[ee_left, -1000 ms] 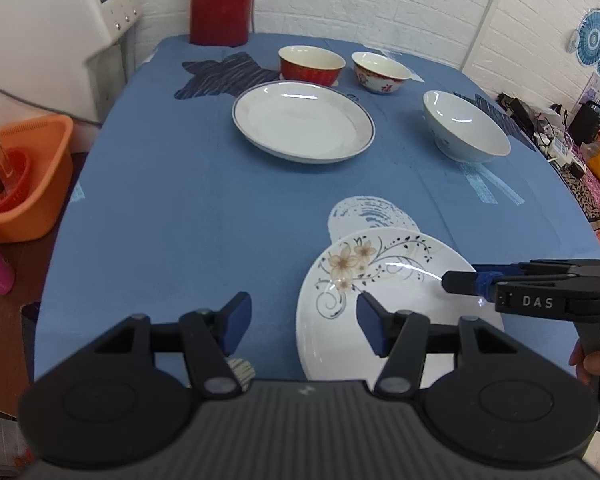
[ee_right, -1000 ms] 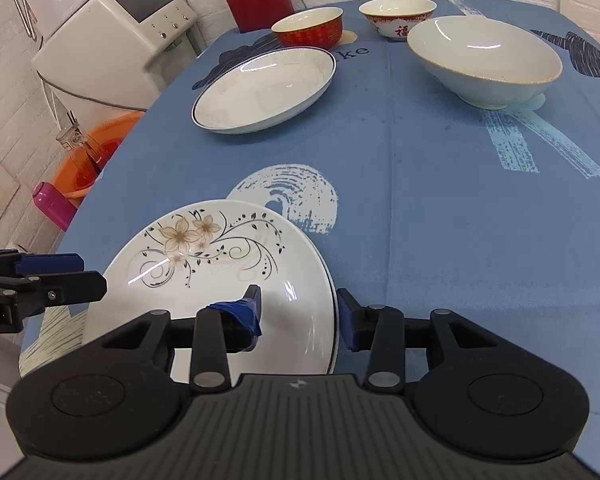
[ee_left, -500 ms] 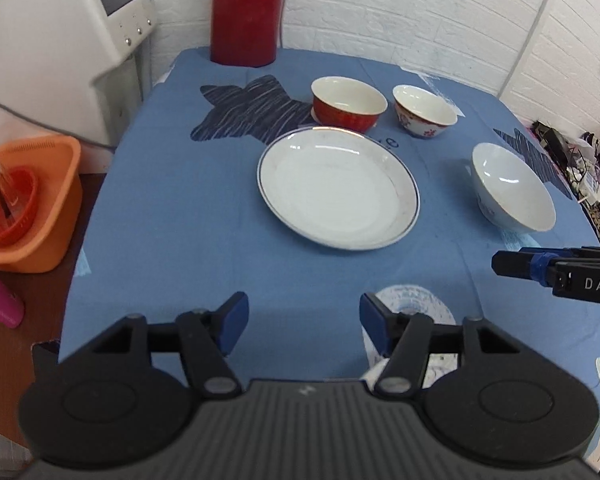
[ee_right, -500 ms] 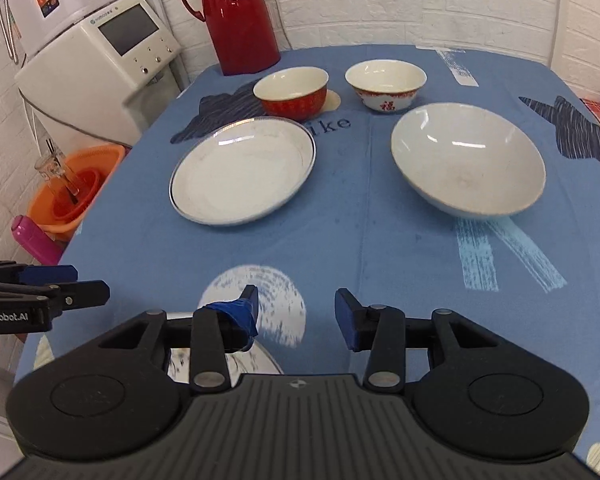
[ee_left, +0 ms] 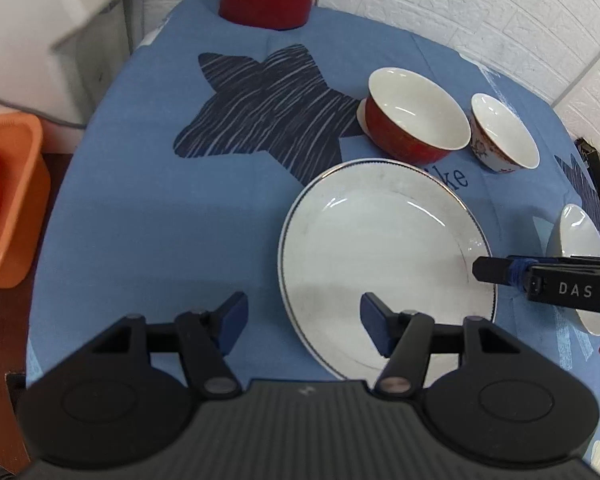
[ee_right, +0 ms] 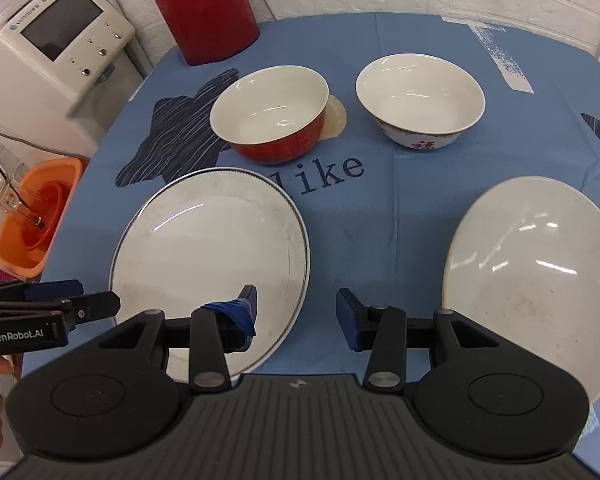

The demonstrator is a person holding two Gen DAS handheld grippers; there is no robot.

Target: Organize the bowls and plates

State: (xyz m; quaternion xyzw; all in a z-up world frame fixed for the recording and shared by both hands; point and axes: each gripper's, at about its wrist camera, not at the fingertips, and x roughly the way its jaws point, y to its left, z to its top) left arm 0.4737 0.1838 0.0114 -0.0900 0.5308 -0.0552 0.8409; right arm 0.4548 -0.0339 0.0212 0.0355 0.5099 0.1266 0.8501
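Left wrist view has the left gripper (ee_left: 302, 322) open and empty, its jaws straddling the near left rim of the white plate (ee_left: 384, 252) without touching it. Right gripper (ee_right: 296, 314) is likewise parted with nothing between its pads, poised over the plate's near right edge; the large white bowl (ee_right: 536, 264) sits just to its right. Both hover above a table (ee_right: 400, 208) covered in blue cloth printed with a dark star and the word "like". Behind the plate stand a red bowl (ee_right: 272, 116) and a white patterned bowl (ee_right: 420, 100), a red thermos (ee_right: 204, 4) further back, white brick wall beyond. An orange basin (ee_right: 36, 216) sits off the left edge. The plate is shallow, glossy, thinly dark-rimmed, faintly smudged.
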